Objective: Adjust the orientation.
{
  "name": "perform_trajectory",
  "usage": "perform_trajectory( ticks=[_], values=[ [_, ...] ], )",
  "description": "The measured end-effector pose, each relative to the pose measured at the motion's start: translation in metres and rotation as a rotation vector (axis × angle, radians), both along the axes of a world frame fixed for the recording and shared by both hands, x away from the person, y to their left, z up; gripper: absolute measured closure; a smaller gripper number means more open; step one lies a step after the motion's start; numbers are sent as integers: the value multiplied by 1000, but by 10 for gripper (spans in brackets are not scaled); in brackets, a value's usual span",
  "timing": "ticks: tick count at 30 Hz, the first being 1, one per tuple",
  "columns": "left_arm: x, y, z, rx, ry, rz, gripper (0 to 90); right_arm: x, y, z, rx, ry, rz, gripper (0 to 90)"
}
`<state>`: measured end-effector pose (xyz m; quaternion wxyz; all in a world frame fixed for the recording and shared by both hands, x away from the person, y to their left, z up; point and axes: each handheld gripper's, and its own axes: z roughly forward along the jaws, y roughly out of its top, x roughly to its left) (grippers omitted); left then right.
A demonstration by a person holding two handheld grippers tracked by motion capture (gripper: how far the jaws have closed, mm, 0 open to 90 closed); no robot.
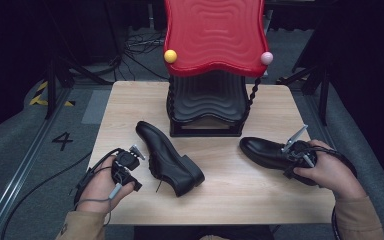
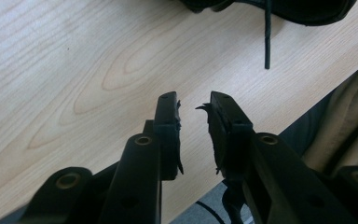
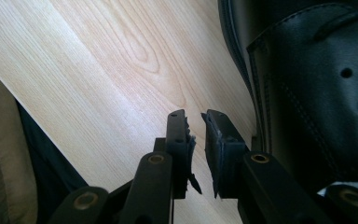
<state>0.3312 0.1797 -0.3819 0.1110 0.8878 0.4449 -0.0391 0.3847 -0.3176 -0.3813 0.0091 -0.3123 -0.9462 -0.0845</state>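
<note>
Field notes, largest to smallest

Light wood-grain table (image 1: 260,195) carries everything. At its far edge stands a two-tier wavy plastic rack, red glossy top shelf (image 1: 214,35) over a black lower shelf (image 1: 207,102), twisted black posts, a yellow ball (image 1: 170,56) and a pink ball (image 1: 266,58) at the front corners.

Two black leather lace-up shoes lie in front of it. Left shoe (image 1: 169,157) sits mid-table, toe toward the rack, lace end trailing. Right shoe (image 1: 272,151) lies at the table's right, toe pointing left.

Left gripper (image 2: 193,105) hovers over bare wood just beside the left shoe, jaws slightly apart, nothing between them. Right gripper (image 3: 196,119) sits low beside the right shoe's side wall, jaws with a narrow gap, empty, not yet gripping leather.

Judgement: the step is taking hold of the shoes, likely for the rack. Best grip looks like the collar rim, not smooth upper, which may slip.

In the way: overhanging red shelf limits clearance for the lower tier; loose lace (image 2: 267,37) could snag
</note>
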Motion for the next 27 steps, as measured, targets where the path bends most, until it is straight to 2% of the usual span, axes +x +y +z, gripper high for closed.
perform_trajectory(
  ticks=[5, 7, 11, 18, 19, 27],
  values=[
    [-1, -9, 9, -30, -29, -30, 800, -2, -3, 1, 8, 4, -4, 814],
    [0, -11, 14, -67, -55, -43, 811, -2, -3, 0, 9, 13, 2, 815],
    [4, -18, 19, -87, -53, -70, 858, -2, -4, -3, 10, 20, -7, 811],
    [13, -37, 25, -77, -35, -110, 900, -1, -4, -6, 12, 36, -11, 812],
    [16, -44, 25, -73, -26, -128, 900, -1, -4, -7, 13, 36, -6, 811],
    [27, -71, 33, -69, -24, -191, 900, -2, -4, -9, 8, 36, -8, 799]
  ],
)
